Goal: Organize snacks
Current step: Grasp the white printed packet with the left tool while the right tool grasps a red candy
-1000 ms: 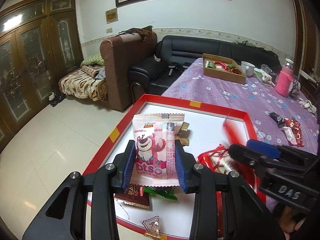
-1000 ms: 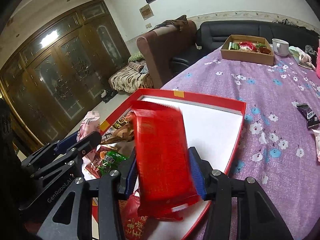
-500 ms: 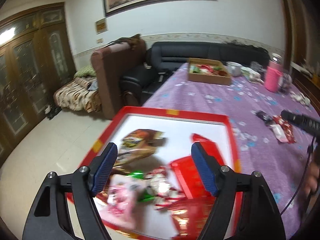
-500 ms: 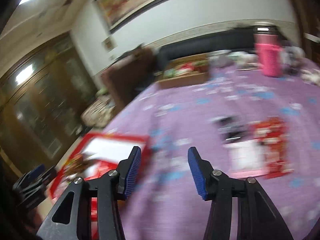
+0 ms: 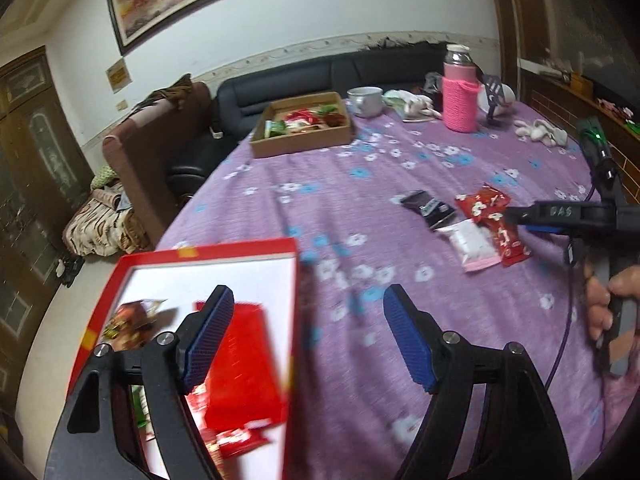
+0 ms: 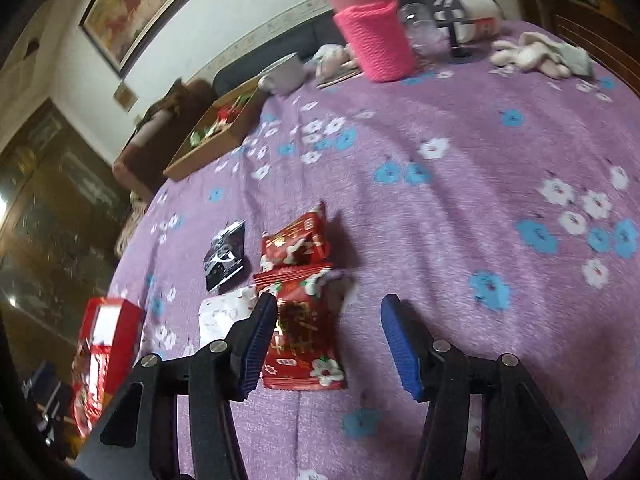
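Grippers are both spread wide with nothing in them. The left gripper (image 5: 308, 338) hangs above the purple flowered tablecloth (image 5: 360, 184), its left pad over the edge of the red-rimmed tray (image 5: 236, 249); a big red packet (image 5: 244, 364) and a brownish snack bag (image 5: 128, 318) lie in the tray around that pad. The right gripper (image 6: 328, 346) points down low at the cloth, and a red snack packet (image 6: 304, 336) lies right between its pads, closer to the left one, not pinched.

Just ahead of those pads sits another red packet (image 6: 296, 240), a black packet (image 6: 226, 256) to its left, and a white packet (image 6: 224, 316) partly behind the left pad.

The left view shows the person's hand (image 5: 604, 300) wrapped on the right gripper's handle, plus the full cardboard box of snacks (image 5: 302, 126) far ahead. The right view only catches the tray (image 6: 108, 336) at its far left edge, blurred, but gets the pink-sleeved bottle (image 6: 372, 36) up close.
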`<state>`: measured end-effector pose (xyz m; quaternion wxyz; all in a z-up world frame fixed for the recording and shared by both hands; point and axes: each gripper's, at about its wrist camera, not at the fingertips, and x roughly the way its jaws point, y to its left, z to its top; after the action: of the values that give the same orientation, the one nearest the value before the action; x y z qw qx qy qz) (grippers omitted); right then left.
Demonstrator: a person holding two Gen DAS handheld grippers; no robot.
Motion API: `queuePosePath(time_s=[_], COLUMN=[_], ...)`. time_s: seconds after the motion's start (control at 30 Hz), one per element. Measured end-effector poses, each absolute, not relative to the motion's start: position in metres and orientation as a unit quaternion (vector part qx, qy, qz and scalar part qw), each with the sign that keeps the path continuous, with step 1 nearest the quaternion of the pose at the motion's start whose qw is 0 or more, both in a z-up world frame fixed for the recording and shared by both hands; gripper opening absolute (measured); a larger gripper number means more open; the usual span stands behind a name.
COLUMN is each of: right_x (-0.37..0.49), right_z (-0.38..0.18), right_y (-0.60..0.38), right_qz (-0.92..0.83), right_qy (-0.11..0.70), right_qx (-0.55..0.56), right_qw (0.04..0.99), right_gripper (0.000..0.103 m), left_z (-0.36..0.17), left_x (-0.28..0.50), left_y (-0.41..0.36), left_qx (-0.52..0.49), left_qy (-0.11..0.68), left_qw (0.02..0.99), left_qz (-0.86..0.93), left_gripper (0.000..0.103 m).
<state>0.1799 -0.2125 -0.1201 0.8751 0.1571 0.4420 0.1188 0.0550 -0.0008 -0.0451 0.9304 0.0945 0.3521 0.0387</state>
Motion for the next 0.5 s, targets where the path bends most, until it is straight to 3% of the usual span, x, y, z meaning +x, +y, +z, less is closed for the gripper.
queuePosePath(time_s=[0.3, 0.37, 0.5], right_x=[0.172, 0.172, 0.171], right_z=[-0.124, -0.124, -0.123], right_y=[-0.167, -0.166, -0.180], right_qz=[0.102, 0.098, 0.078], right_qy=[0.422, 0.424, 0.422], right_qx=[0.026, 0.007, 0.015], right_qw=[0.900, 0.901, 0.903], right_gripper=[0.053, 0.035, 0.035], left_z=[-0.066, -0.070, -0.074], left_x=[0.087, 0.097, 0.117], left_y=[-0.037, -0.044, -0.056], left_qx=[0.084, 0.078, 0.062], left_qy=[0.399, 0.411, 0.434], left_qw=[0.913, 0.908, 0.899], left_qz=[0.012, 0.008, -0.003], left_gripper=[0.078, 0.078, 0.077])
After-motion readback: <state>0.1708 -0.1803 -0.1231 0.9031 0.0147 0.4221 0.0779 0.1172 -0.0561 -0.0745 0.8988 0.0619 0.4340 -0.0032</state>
